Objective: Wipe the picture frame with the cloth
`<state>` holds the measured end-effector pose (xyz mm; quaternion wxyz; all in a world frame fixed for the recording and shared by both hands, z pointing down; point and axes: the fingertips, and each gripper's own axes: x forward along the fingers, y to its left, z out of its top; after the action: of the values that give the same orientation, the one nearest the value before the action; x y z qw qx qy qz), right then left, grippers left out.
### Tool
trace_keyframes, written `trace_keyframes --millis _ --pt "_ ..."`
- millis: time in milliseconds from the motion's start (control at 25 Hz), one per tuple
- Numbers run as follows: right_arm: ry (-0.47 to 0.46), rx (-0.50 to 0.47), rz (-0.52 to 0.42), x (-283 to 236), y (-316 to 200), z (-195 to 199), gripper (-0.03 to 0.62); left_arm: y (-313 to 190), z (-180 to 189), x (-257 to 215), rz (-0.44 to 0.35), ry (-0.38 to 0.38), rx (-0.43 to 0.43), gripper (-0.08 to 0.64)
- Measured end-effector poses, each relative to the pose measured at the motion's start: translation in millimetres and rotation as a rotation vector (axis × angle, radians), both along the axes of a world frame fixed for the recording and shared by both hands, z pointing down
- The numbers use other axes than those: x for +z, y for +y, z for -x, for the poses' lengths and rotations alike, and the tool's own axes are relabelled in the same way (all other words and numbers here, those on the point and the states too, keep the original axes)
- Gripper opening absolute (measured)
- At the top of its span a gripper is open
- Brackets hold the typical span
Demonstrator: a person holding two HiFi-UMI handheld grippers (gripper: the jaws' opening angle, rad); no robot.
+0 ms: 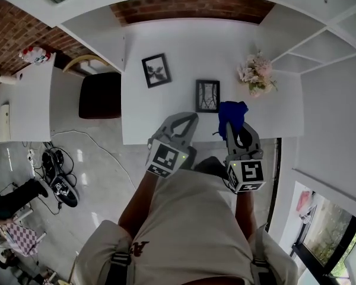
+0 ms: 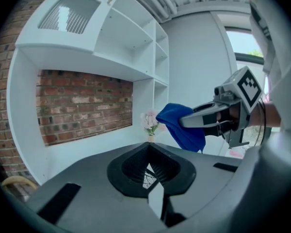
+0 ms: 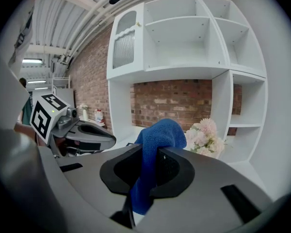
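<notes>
2 picture frames stand on the white desk (image 1: 143,120). The near picture frame (image 1: 207,95) is black-edged and sits square to the desk's front edge, around the middle. The far picture frame (image 1: 156,70) is turned at an angle, further back and to the left, well apart from the first.

The blue cloth (image 1: 232,113) is off the desk, pinched in the right gripper (image 1: 230,127). In the right gripper view the jaws are clamped on the cloth (image 3: 157,132), which bunches above the tips of the right gripper (image 3: 153,152) and hangs down through the hollow between the jaws. From the head view the cloth is just to the right of the near picture frame, over the desk's front part; whether it touches the frame cannot be told.

The left gripper (image 1: 193,117) is held beside it, pointing at the near picture frame from just in front. Its jaws are pressed together at the tips with nothing held. In its own view the left gripper (image 2: 148,147) shows only a small diamond gap behind the closed tips. That view also shows the cloth (image 2: 182,125) draped from the other gripper.

1 bunch of pale pink flowers (image 1: 256,73) stands at the desk's right side, near the white shelves (image 1: 326,46). A brick wall (image 1: 196,5) backs the desk, and a dark brown seat (image 1: 99,95) sits at its left.
</notes>
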<state>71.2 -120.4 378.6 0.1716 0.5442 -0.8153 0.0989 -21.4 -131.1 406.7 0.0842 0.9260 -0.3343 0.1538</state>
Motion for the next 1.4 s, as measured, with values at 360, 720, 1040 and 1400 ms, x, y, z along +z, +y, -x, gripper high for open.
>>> trace_keyframes --millis 360,720,1040,1400 --pt "0.025 0.003 0.086 50.4 -14.1 1.6 0.034 -15.1 -5.6 56.6 0.082 -0.039 0.034 0.0" --pt "0.035 -0.026 0.153 94.3 -25.1 -0.8 0.034 -25.3 -13.7 110.9 0.138 -0.109 0.059 0.0" --pt "0.033 -0.061 0.215 129.2 -37.1 -5.1 0.034 -28.5 -19.8 150.5 0.201 -0.161 0.069 0.0" --pt "0.029 -0.088 0.279 164.5 -45.9 -8.6 0.034 -28.6 -27.3 192.2 0.262 -0.223 0.078 0.0"
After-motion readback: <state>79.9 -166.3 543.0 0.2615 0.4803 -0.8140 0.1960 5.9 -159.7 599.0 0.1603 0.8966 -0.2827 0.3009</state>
